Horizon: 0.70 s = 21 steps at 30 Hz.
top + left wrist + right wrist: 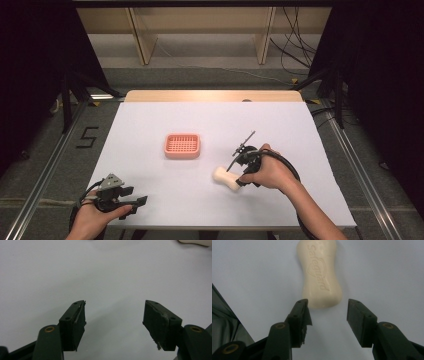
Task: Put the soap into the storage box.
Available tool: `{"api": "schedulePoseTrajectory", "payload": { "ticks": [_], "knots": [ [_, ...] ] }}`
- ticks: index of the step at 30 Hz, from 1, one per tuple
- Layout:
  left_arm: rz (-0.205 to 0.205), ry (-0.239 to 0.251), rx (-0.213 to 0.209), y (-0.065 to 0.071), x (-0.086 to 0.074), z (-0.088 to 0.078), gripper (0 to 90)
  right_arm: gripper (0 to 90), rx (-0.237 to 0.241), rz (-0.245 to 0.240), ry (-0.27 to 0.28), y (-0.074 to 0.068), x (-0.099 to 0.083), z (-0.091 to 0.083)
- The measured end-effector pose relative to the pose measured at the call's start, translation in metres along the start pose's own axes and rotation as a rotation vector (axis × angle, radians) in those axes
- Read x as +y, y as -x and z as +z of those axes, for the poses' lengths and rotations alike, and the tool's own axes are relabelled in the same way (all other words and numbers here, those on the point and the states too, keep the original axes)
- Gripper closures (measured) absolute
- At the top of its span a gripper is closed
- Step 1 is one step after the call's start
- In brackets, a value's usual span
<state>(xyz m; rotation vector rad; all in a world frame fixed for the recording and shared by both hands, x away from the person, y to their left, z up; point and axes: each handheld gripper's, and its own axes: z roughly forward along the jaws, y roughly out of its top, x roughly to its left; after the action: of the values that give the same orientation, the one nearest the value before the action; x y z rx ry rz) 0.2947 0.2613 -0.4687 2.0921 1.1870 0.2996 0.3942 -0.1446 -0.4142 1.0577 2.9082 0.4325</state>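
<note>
Soap [320,275]: cream bar with a waisted outline, lying flat on the white table [165,195], embossed lettering facing up; its near end is sitting just ahead of the right gripper's tips, nearer the left-hand jaw in the right gripper view, not between the pads.
Right gripper [327,312]: jaws standing apart and grasping nothing, pads pressing on nothing; bare table is showing in the gap between them. In the high view this gripper [239,181] is lying in the person's right hand [270,172], pointing toward the soap [226,178], tips just at the bar's near end.
Left gripper [114,315]: jaws standing wide and released, nothing between them, only table surface ahead. In the high view it [137,205] is resting at the near left edge of the table, well apart from the soap.
Soap in left gripper view: a sliver of the bar [193,242] is showing at the top right corner, far off.
Soap dish [182,146]: pink slotted tray sitting farther back near the table's middle, apart from both grippers and from the soap.
</note>
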Motion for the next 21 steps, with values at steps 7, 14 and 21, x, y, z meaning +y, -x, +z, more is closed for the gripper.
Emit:
{"api": "schedulePoseTrajectory", "payload": {
  "ticks": [7, 14, 21],
  "knots": [
    [0.025, -0.022, 0.002, -0.002, 0.000, -0.001, 33.8, 49.8, -0.024, -0.062, -0.061, 0.004, 0.019, 0.011],
    [0.026, -0.023, 0.000, -0.002, 0.000, -0.001, 33.8, 49.5, 0.000, -0.067, -0.088, 0.002, 0.037, 0.020],
    [-0.005, 0.002, -0.007, 0.000, 0.000, 0.000, 33.8, 47.5, 0.004, -0.082, -0.130, 0.000, 0.048, 0.030]
  ]
}}
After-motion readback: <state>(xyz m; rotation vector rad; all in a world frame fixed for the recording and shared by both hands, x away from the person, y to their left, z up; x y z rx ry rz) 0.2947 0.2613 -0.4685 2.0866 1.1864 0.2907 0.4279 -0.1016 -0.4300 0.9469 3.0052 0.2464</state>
